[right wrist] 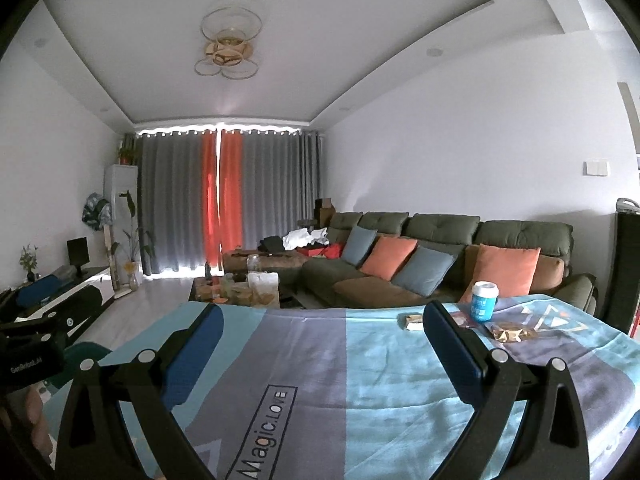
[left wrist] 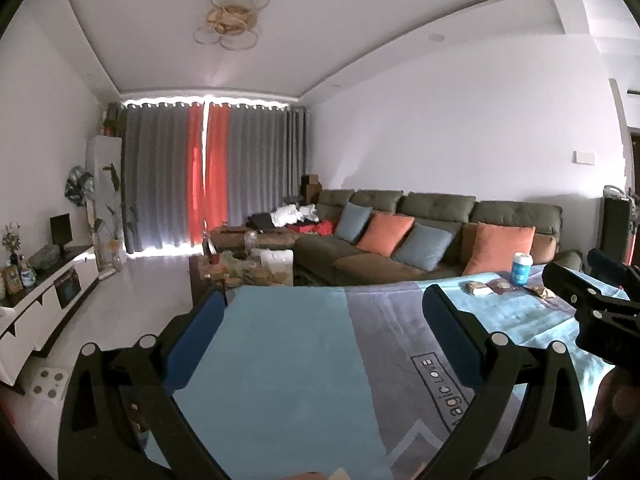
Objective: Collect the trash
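Trash cluster — blue cup (right wrist: 485, 299), wrappers (right wrist: 510, 332) — sits at 2 o'clock on worktop (right wrist: 360, 360); both jaws spread wide, empty, staged for approach.

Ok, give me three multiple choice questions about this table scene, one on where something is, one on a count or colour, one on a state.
1. Where does the blue cup stand?
A. on the floor
B. at the cloth's far right
C. on the sofa

2. How many orange cushions lie on the sofa?
A. two
B. four
C. none

3. How is the right gripper?
A. shut on the cup
B. open, holding nothing
C. shut on a wrapper

Answers: B, the cup stands beside the wrappers; A, two orange among blue cushions; B, its fingers are spread, with only cloth between.
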Demonstrator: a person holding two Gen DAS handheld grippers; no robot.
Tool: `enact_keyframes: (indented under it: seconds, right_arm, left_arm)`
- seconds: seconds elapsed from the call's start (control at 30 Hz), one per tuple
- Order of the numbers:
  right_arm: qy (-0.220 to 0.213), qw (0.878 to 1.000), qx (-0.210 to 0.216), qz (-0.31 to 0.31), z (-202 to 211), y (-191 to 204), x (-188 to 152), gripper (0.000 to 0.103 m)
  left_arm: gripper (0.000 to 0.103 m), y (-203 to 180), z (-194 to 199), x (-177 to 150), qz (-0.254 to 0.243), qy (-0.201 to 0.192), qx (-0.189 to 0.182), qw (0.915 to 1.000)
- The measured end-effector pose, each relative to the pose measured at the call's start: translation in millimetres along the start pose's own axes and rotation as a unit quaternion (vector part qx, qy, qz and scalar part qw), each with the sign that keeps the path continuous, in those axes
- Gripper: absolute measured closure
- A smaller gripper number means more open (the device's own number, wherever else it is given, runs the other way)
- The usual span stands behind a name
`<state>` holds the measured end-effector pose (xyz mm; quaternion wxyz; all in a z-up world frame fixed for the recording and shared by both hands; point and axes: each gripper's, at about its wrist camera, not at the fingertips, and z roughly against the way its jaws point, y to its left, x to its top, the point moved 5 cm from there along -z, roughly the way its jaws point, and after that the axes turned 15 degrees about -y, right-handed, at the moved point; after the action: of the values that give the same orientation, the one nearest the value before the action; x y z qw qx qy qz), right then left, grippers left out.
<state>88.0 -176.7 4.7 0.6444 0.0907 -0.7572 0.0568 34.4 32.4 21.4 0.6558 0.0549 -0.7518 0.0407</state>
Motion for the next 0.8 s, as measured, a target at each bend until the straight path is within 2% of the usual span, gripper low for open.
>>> enact_keyframes:
  seconds: [0.8]
  right_arm:
    - [0.008,1.0,0.0,0.016,6,11,-7,0.007]
  left_arm:
    - [0.005,7,9,-18,0.001,0.003,0.002,1.0]
